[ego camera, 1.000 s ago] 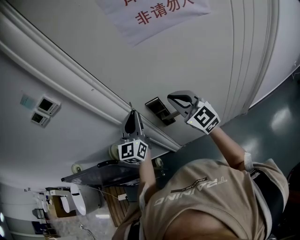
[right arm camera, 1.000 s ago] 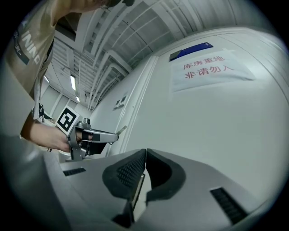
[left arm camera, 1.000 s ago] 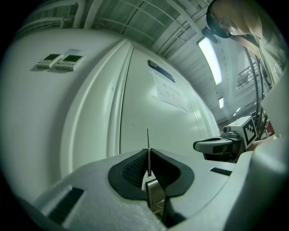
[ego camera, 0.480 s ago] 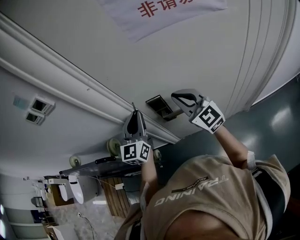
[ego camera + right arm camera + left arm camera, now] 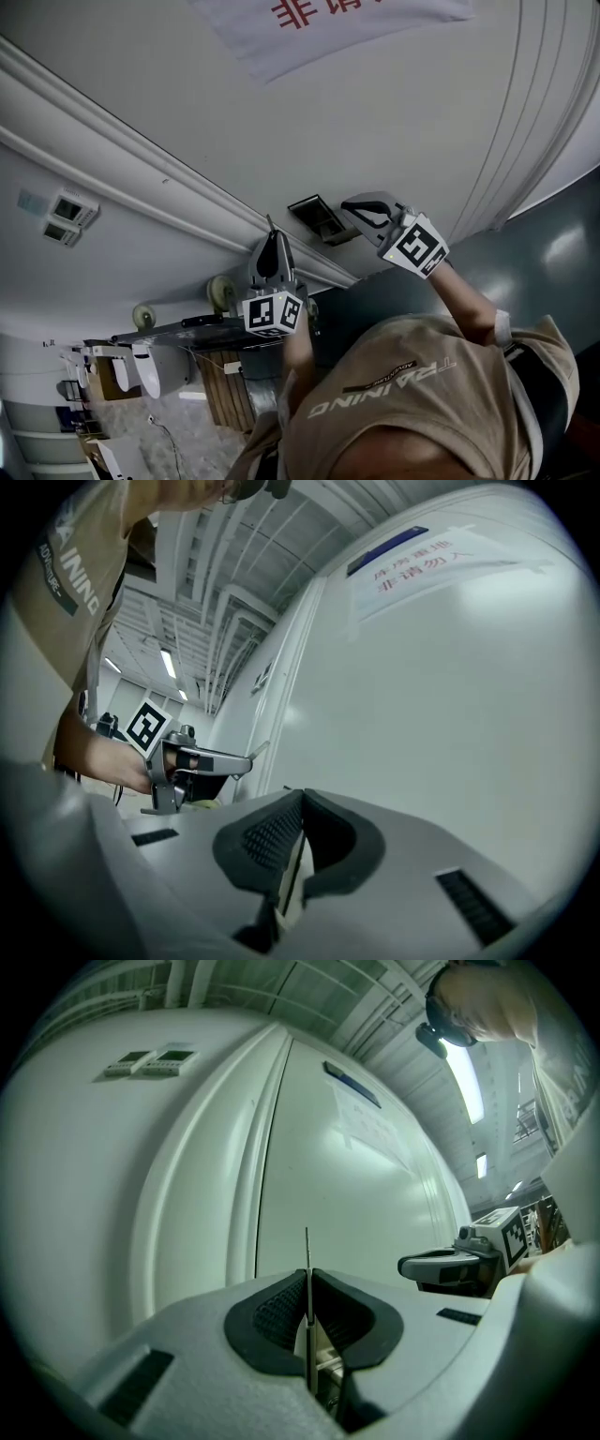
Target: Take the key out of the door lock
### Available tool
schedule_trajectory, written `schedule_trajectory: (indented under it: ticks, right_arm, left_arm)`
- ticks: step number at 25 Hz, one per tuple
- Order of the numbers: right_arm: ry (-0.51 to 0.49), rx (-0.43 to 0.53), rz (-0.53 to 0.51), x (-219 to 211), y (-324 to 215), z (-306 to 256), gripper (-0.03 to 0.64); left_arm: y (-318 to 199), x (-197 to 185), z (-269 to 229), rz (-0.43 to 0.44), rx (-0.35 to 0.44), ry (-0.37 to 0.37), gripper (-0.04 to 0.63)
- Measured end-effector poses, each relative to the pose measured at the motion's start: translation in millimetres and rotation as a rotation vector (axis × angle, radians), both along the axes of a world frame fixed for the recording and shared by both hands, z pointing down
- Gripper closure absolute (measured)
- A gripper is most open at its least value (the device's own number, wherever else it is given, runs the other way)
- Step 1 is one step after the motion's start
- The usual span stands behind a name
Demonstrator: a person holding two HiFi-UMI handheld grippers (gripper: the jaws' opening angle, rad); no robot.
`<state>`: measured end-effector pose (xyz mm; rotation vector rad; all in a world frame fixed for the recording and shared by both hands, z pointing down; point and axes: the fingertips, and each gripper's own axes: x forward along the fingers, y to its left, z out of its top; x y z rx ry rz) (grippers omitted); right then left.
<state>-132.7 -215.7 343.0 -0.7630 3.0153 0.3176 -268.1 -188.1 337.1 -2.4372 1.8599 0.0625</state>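
My left gripper (image 5: 271,242) is shut on a thin metal key (image 5: 270,225), whose blade sticks out past the jaws toward the white door (image 5: 403,122). In the left gripper view the key (image 5: 307,1255) stands edge-on between the black pads, clear of the door. The dark lock plate (image 5: 313,216) sits on the door just right of the key tip. My right gripper (image 5: 354,206) is beside that plate with its jaws shut and nothing in them. From the right gripper view I see the left gripper (image 5: 246,757) off to the left, level with it.
A paper notice with red characters (image 5: 319,23) hangs on the door. The door frame moulding (image 5: 141,173) runs diagonally, with wall switches (image 5: 58,216) beyond it. A wheeled cart (image 5: 178,328) and grey floor (image 5: 553,253) lie below. The person's tan shirt (image 5: 412,403) fills the lower right.
Both grippers have sunk a little in front of the door, staying side by side. The key stays clamped in the left jaws, out of the lock.
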Motion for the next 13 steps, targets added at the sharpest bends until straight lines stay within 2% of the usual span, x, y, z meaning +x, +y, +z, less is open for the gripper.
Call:
schedule_trajectory:
  ticks: [6,13]
  right_arm:
    - [0.012,-0.028,-0.043,3.4,9.3,14.7,0.603]
    - [-0.01,-0.059,-0.03,16.4,4.8,25.6,0.603]
  left_arm:
    - [6.4,-0.1,10.6,-0.032,-0.017,-0.007,0.571]
    - [13.5,10.8,22.0,-0.041,-0.028,0.019,0.571]
